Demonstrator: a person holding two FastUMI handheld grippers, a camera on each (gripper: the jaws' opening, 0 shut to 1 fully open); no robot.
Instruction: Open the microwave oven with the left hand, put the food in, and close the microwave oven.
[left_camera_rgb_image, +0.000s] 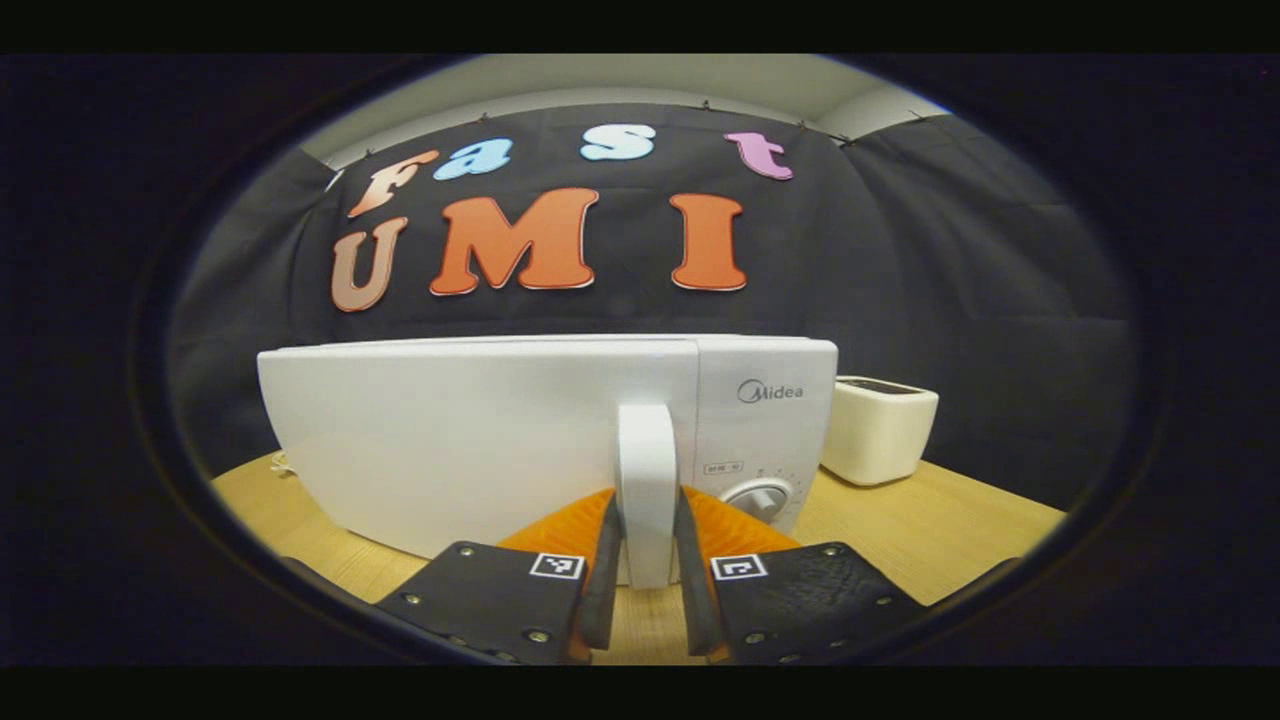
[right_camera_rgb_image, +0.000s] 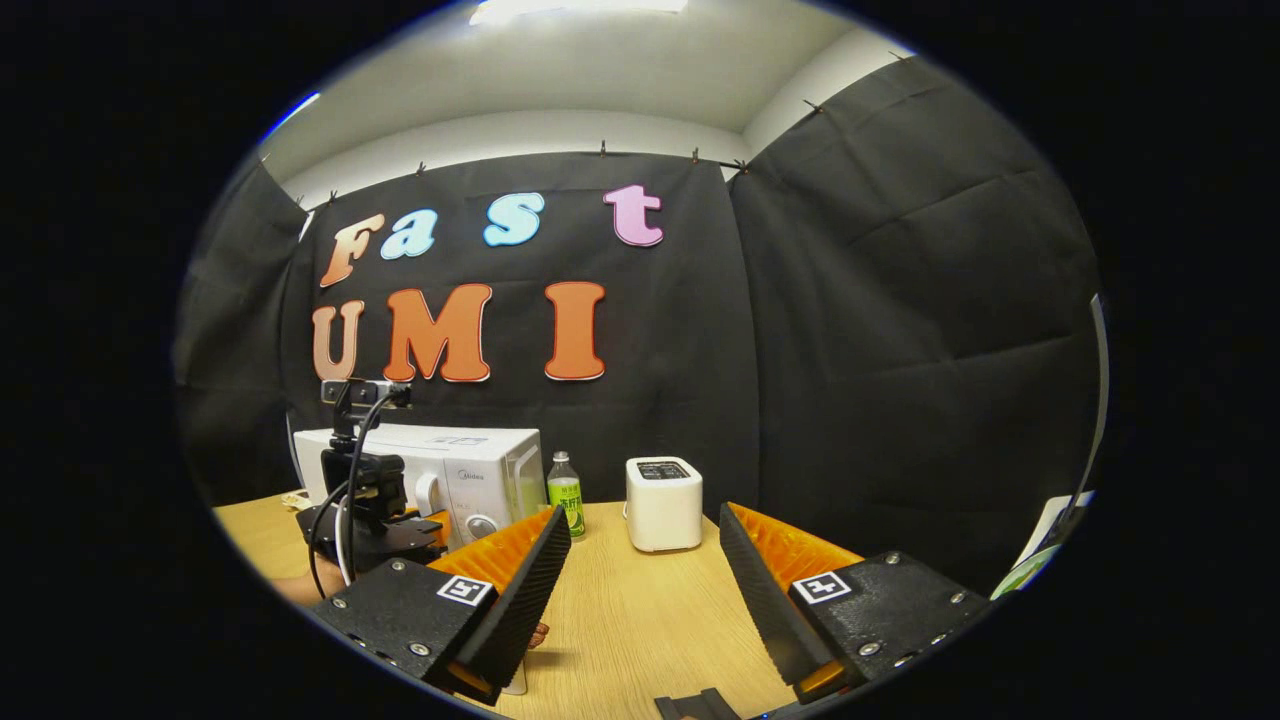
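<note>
A white microwave (left_camera_rgb_image: 480, 430) stands on the wooden table, its door looking closed. The vertical white door handle (left_camera_rgb_image: 646, 440) sits between the fingers of my left gripper (left_camera_rgb_image: 647, 500), and both press on its sides. In the right gripper view the microwave (right_camera_rgb_image: 470, 465) is far off at the left, with the left gripper (right_camera_rgb_image: 375, 500) and its camera right in front of it. My right gripper (right_camera_rgb_image: 644, 515) hangs open over the table with nothing between its fingers.
A white box-shaped appliance (right_camera_rgb_image: 662, 503) stands right of the microwave, with a green-labelled bottle (right_camera_rgb_image: 566, 495) between them. The microwave's dial (left_camera_rgb_image: 758, 497) is just right of the handle. Wooden tabletop (right_camera_rgb_image: 640, 620) stretches in front; black cloth walls close the back and right.
</note>
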